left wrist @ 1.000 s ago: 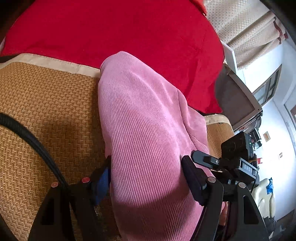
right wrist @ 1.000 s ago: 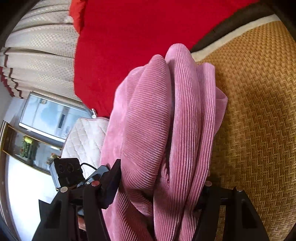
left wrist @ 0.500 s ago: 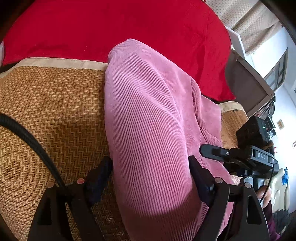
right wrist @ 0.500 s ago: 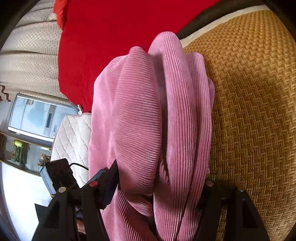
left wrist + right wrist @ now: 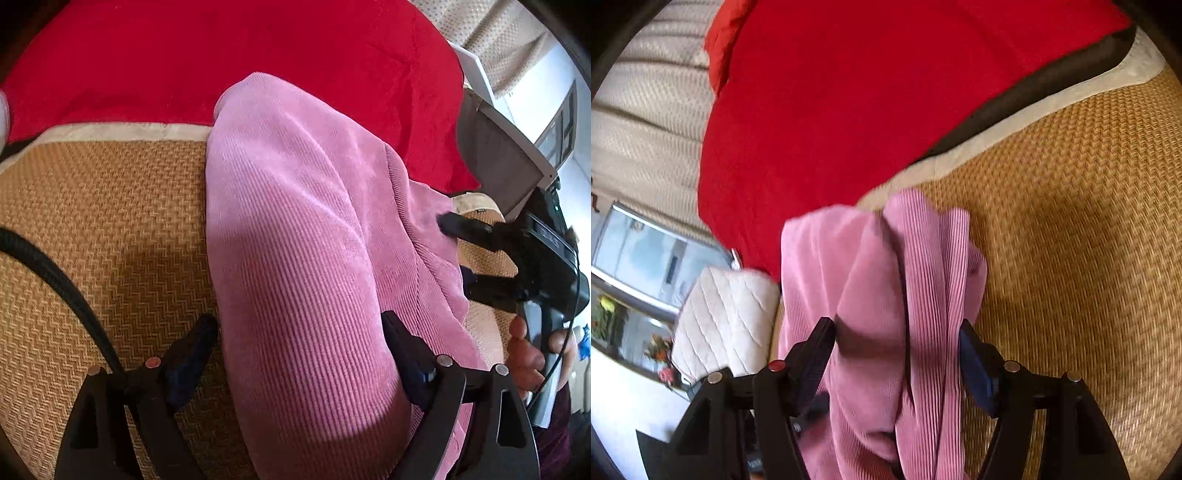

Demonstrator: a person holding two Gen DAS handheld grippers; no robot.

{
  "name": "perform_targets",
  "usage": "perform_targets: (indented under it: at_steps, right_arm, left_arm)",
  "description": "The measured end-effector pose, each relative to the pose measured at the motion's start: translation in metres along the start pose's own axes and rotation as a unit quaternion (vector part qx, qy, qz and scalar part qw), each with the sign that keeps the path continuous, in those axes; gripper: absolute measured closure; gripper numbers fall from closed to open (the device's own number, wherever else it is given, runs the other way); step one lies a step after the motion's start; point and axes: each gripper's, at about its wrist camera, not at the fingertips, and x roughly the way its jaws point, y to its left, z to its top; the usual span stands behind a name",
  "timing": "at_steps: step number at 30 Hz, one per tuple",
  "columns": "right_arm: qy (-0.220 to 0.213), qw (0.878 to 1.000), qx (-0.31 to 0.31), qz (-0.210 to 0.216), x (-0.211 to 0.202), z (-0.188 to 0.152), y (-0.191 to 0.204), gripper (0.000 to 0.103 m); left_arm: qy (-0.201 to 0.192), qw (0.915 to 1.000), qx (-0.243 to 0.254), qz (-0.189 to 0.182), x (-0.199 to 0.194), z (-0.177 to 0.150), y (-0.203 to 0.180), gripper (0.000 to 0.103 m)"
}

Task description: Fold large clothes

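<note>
left gripper wide, straddling pink garment | right gripper likewise | woven mat under, red blanket at far edge

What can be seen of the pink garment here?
The pink garment is soft ribbed cloth, like corduroy, gathered into a thick folded bundle with several layers and a stitched seam showing. It lies over the woven mat, its far end reaching the red blanket. It sits between the fingers of the left hand-held gripper and of the right hand-held gripper.
</note>
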Motion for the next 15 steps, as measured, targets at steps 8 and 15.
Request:
perform_targets:
  at_steps: [8, 15]
  right_arm:
    - [-0.007, 0.996, -0.026, -0.084, 0.025, -0.002, -0.002, 0.049]
    - [-0.041, 0.996, -0.061, -0.057, -0.014, -0.015, 0.018, 0.049]
  left_arm:
    - [0.000, 0.9998, 0.018, 0.001, -0.018, 0.011, -0.005, 0.014]
    - [-0.041, 0.9983, 0.042, 0.003, -0.074, 0.004, 0.010, 0.014]
